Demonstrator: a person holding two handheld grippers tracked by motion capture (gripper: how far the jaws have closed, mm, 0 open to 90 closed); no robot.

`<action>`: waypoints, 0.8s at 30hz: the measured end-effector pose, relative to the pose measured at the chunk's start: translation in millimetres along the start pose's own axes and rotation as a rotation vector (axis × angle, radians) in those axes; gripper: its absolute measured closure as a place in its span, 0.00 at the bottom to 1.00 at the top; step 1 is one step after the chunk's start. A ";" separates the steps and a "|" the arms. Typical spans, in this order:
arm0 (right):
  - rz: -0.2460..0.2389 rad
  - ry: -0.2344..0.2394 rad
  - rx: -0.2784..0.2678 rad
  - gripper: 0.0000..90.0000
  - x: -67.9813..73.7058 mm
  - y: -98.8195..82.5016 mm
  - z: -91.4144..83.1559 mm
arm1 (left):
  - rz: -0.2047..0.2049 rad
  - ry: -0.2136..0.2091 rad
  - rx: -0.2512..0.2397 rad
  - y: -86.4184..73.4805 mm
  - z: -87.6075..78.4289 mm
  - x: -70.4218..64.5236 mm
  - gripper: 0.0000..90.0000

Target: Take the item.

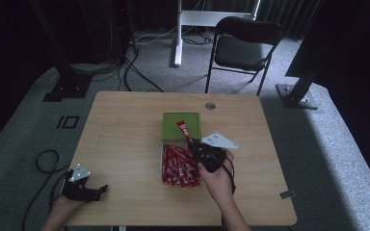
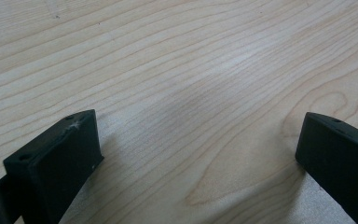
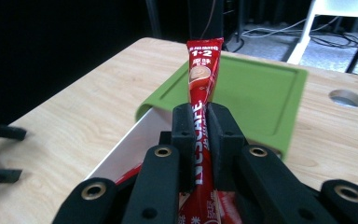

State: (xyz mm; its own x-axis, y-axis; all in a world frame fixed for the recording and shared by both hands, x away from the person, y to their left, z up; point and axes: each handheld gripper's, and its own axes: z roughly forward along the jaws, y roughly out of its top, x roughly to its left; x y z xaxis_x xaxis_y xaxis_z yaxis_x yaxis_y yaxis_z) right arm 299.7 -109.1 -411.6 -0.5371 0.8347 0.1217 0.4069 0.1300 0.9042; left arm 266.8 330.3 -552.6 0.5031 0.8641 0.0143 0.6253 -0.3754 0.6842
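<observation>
My right gripper [image 1: 193, 143] is shut on a red coffee stick sachet [image 3: 203, 70], which stands up between the jaws and pokes out past them. In the high view the sachet [image 1: 183, 131] hangs over the edge of a green lid [image 1: 181, 126], just above a white box [image 1: 163, 153] full of several more red sachets [image 1: 179, 166]. My left gripper [image 1: 96, 191] rests at the table's front left corner. Its jaws stand wide apart over bare wood [image 2: 196, 116] with nothing between them.
The green lid [image 3: 256, 91] lies flat behind the white box [image 3: 130, 140]. A round cable hole [image 1: 210, 106] sits near the table's far edge. A black chair [image 1: 243, 45] and white desk legs stand beyond the table. Cables trail on the floor at left.
</observation>
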 end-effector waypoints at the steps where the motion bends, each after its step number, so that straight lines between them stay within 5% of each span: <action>1: 0.007 -0.007 -0.006 0.91 -2.2 0.9 -0.4 | 0.000 0.000 0.000 0.0 0.0 0.0 0.01; 17: 0.086 -0.134 -0.037 0.91 -37.4 -5.9 3.2 | 0.001 0.000 -0.001 0.0 0.0 0.1 0.01; 24: 0.177 -0.232 -0.083 0.91 -54.1 -22.3 9.8 | 0.000 0.000 -0.001 0.0 0.0 0.0 0.01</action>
State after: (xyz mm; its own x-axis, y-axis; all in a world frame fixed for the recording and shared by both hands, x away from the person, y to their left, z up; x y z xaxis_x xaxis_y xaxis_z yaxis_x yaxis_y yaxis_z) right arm 326.8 -152.0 -442.4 -0.2761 0.9416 0.1926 0.4127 -0.0649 0.9086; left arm 266.8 330.3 -552.6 0.5030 0.8642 0.0144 0.6249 -0.3751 0.6846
